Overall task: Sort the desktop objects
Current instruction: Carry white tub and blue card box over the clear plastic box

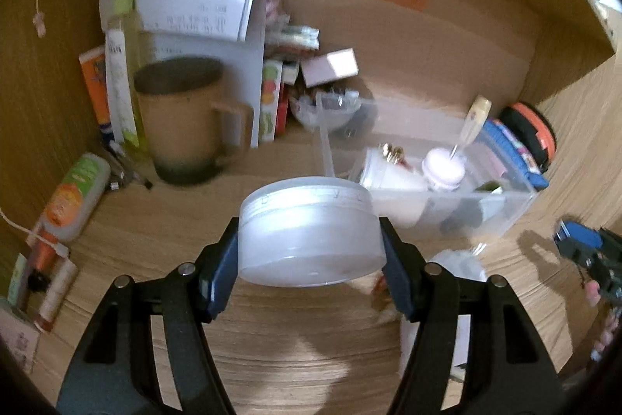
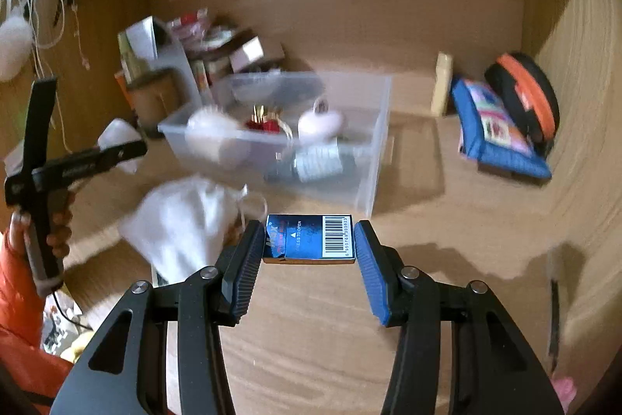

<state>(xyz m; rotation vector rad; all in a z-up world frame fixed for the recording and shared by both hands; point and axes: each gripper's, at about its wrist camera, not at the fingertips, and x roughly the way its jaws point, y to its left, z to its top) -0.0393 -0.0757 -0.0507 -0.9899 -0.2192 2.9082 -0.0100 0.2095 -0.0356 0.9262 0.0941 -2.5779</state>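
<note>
The left gripper (image 1: 309,251) has its blue pads clamped on the sides of a round, white, translucent plastic tub (image 1: 309,240), held clear above the wooden desk (image 1: 272,356). The right gripper (image 2: 310,240) holds a small blue cardboard box with a barcode (image 2: 311,239) between its ribbed blue pads, also off the desk.

The landmark is the clear plastic storage bin (image 2: 373,150). Both held items sit just in front of it. A white cloth drawstring pouch (image 2: 182,224) lies on the desk in front of the bin's left corner. Inside the bin are a pale pink macaron-shaped object (image 1: 443,168) and other small items, blurred. Left of the bin stands a tan mug with a dark base (image 1: 182,119). Right of it, a blue patterned pouch (image 2: 493,131) leans against a black-and-orange round case (image 2: 525,96).
</note>
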